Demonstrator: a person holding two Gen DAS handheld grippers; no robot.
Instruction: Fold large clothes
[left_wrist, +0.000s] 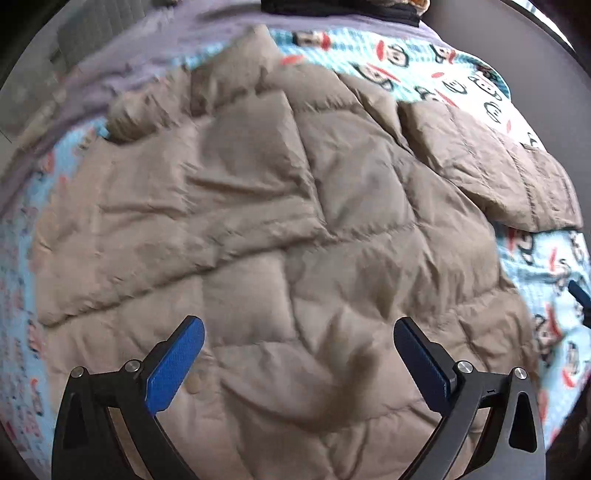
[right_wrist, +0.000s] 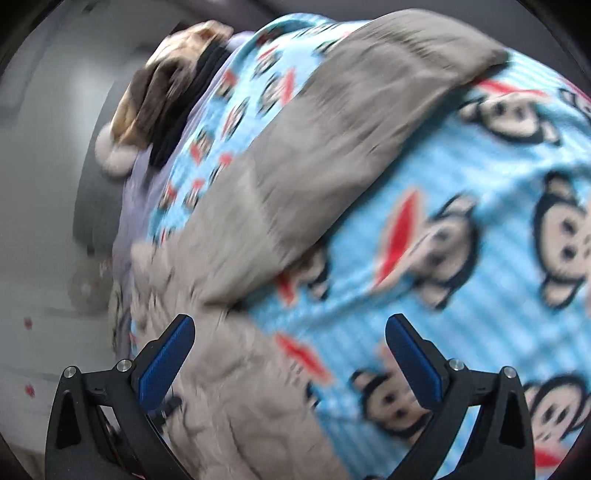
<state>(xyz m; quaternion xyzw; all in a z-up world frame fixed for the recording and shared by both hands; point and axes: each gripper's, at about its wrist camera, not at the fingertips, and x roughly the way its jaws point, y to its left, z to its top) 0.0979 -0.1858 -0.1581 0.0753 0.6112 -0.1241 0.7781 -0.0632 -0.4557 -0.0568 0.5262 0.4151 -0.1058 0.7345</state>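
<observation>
**Kid:** Left wrist view shows the puffy coat (left_wrist: 280, 229) right under the left tongs (left_wrist: 299, 354). Are they holding it?

**Helper:** No. Their blue tips are spread wide and nothing is pinched. The coat lies flat on the monkey blanket (left_wrist: 461, 85).

**Kid:** And the right tongs (right_wrist: 290, 354)?

**Helper:** Spread wide too, empty. From them, the coat's sleeve (right_wrist: 332, 155) runs long, up and away from the coat body. The picture is blurry there.

**Kid:** Which tongs are closer to the coat?

**Helper:** I think both are close. The left ones hang over the coat's middle. The right ones sit over its edge, where coat meets blanket, so I'd guess they reach the sleeve first.
</observation>
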